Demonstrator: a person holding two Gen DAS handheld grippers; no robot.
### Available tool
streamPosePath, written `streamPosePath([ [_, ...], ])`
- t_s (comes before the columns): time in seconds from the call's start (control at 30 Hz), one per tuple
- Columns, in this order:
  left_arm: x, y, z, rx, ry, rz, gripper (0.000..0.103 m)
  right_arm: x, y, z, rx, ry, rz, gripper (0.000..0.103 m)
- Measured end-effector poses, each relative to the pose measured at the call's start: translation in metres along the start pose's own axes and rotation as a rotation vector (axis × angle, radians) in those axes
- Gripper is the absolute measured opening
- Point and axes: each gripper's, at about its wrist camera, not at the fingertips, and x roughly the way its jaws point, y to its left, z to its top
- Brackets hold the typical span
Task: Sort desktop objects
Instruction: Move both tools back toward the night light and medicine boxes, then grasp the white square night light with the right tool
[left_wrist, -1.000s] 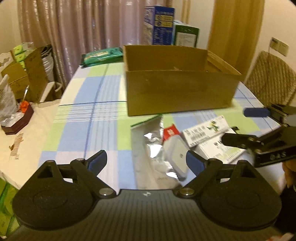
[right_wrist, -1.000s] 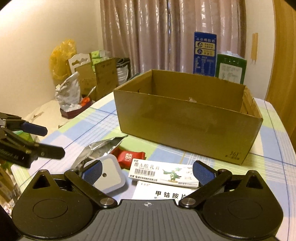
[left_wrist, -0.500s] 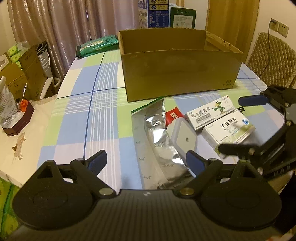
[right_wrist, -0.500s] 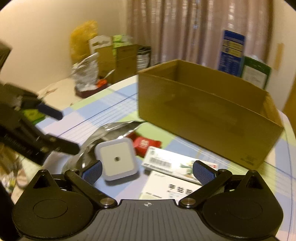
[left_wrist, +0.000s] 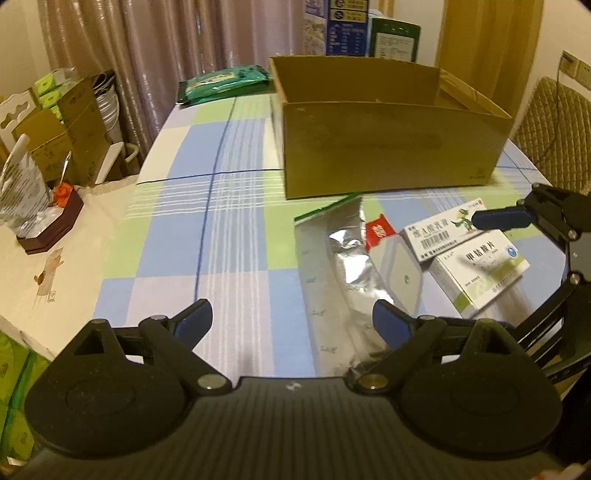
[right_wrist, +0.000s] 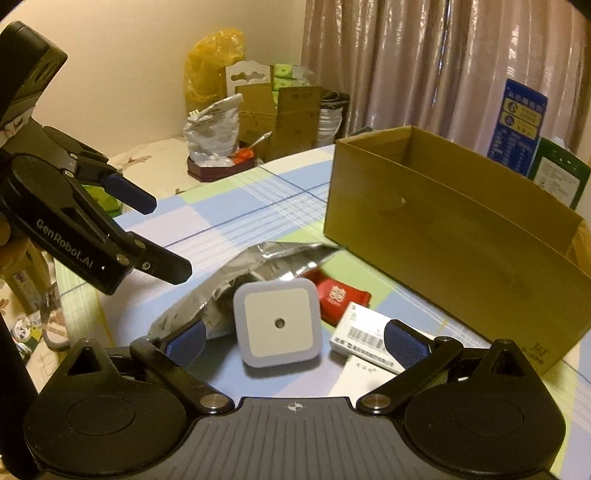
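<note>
1. Table (left_wrist: 236, 229): covered with a checked cloth of blue, green and white squares crossed by thin dark lines; the cloth reaches to the far edge by the curtains (left_wrist: 155, 40).
2. Cardboard box (left_wrist: 391, 147): open-topped, standing on the far half of the table; its inside is only partly visible.
3. Objects awaiting sorting, grouped just in front of the box: a silver foil pouch (left_wrist: 340, 258) lying flat; a white square device (right_wrist: 277, 325) resting on the pouch's edge; a red packet (right_wrist: 338, 295) touching the device's far corner; two white medicine boxes (left_wrist: 476, 273) side by side, to the right of the device.
4. Left gripper (left_wrist: 291, 321): fingers spread apart, holding nothing, above the cloth with the pouch near its right finger.
5. Right gripper (right_wrist: 293, 338): fingers spread apart, holding nothing; the white square device lies between them in its own view.
6. Far table edge: a green packet (left_wrist: 225, 79) to the left of the box; a blue carton (right_wrist: 522, 122) and a green carton (right_wrist: 559, 177) behind it.
7. Room, left side: a cream-covered side surface (left_wrist: 48, 266) carrying a dark tray (left_wrist: 51, 229) with a crumpled foil bag; stacked cartons (right_wrist: 280, 110) and a yellow bag (right_wrist: 212, 62) against the wall.
8. Room, right side: a quilted chair back (left_wrist: 550, 125).
</note>
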Motion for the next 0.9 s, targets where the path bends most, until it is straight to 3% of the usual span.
streamPosePath([
  [0.27, 0.001, 0.004, 0.002, -0.017, -0.006, 0.005, 0.092, 0.021, 0.005, 0.001, -0.035, 0.033, 0.014, 0.086],
  [0.73, 0.009, 0.006, 0.008, -0.039, -0.014, -0.008, 0.092, 0.051, 0.007, 0.004, -0.037, 0.053, 0.043, 0.078],
  [0.9, 0.011, 0.008, 0.010, -0.051, -0.013, -0.014, 0.092, 0.059, 0.005, 0.004, -0.021, 0.068, 0.046, 0.063],
])
